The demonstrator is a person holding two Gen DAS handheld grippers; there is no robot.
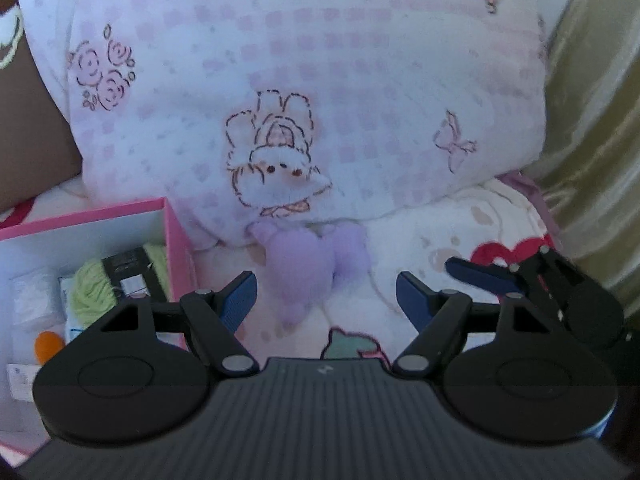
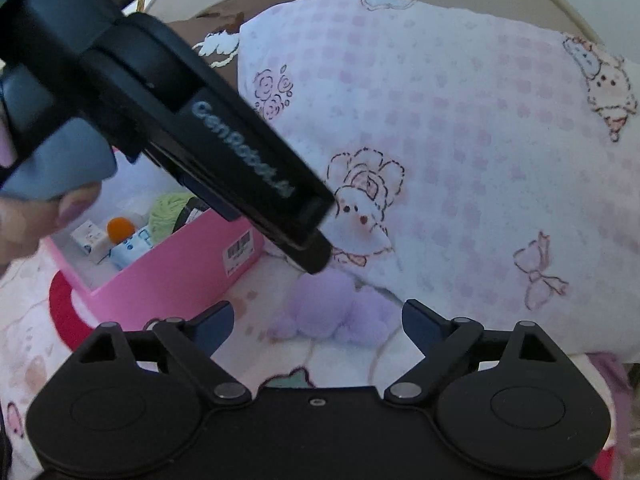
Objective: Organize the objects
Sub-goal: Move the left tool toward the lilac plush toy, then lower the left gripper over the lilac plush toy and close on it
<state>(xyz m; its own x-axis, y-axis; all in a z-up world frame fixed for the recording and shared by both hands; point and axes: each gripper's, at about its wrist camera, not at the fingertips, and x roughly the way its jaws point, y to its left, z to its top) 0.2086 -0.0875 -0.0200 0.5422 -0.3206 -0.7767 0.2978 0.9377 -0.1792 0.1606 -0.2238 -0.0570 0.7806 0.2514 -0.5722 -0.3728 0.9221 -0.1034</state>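
A small lilac plush toy (image 1: 316,268) lies on the patterned bedspread at the foot of a big pink-checked pillow (image 1: 320,80). My left gripper (image 1: 326,292) is open, its blue fingers standing either side of the toy's near end without pressing it. In the right wrist view the same plush toy (image 2: 332,312) sits just beyond my right gripper (image 2: 320,316), which is open wide with nothing between its pads. The left gripper (image 2: 316,258) slants in from the upper left there, its tip right above the toy, held by a hand (image 2: 36,216).
A pink box (image 1: 176,248) stands open to the left of the toy, holding green yarn (image 1: 96,288), an orange ball (image 1: 48,344) and small packets. A brown cushion (image 1: 32,120) sits at the far left and a gold curtain (image 1: 592,120) at the right. One finger (image 1: 476,274) of the right gripper shows at the right.
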